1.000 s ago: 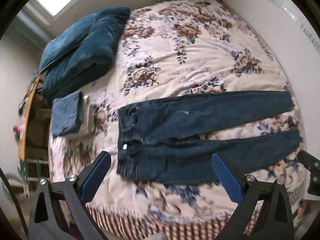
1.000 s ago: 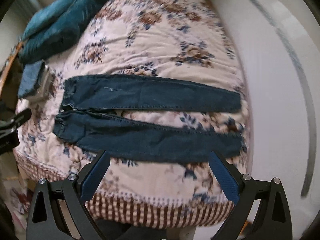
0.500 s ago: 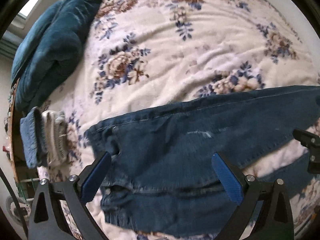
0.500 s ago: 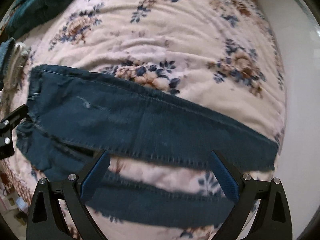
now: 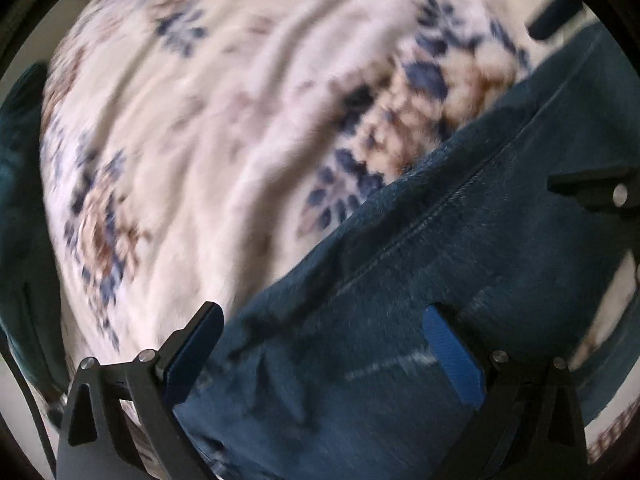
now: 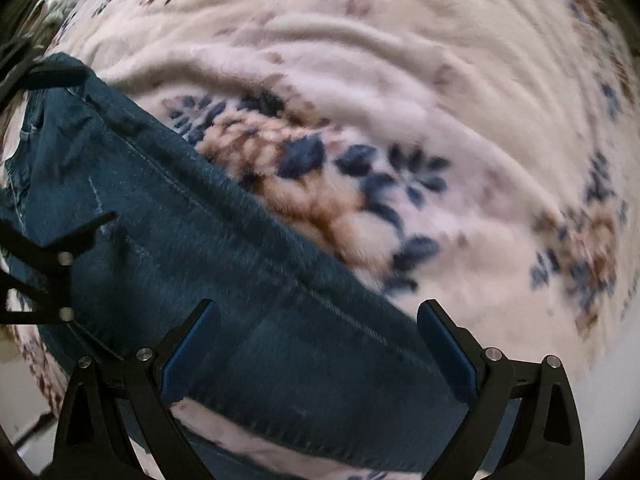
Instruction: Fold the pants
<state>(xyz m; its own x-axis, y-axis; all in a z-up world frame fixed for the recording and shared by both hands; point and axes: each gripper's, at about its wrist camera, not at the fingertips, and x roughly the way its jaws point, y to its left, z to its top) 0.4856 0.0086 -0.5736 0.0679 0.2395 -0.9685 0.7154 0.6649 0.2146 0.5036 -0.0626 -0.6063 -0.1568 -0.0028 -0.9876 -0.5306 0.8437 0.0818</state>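
Dark blue jeans (image 5: 420, 280) lie flat on a floral bedspread (image 5: 208, 128). My left gripper (image 5: 320, 344) is open, low over the waist end of the far leg, fingers straddling the denim. My right gripper (image 6: 318, 344) is open too, close above the same far leg (image 6: 248, 264) further along, its blue pads on either side of the fabric. The far seam edge runs diagonally in both views. Part of the right gripper (image 5: 600, 192) shows at the right edge of the left wrist view, and the left gripper (image 6: 44, 276) at the left edge of the right wrist view.
A teal pillow (image 5: 20, 216) sits at the left edge of the left wrist view. The near leg (image 6: 280, 464) shows as a dark strip at the bottom of the right wrist view. A wide stretch of bedspread (image 6: 400, 80) spreads beyond the jeans.
Both grippers have dropped down and forward toward the far leg of the jeans, which now fills the lower views. Both stayed open.
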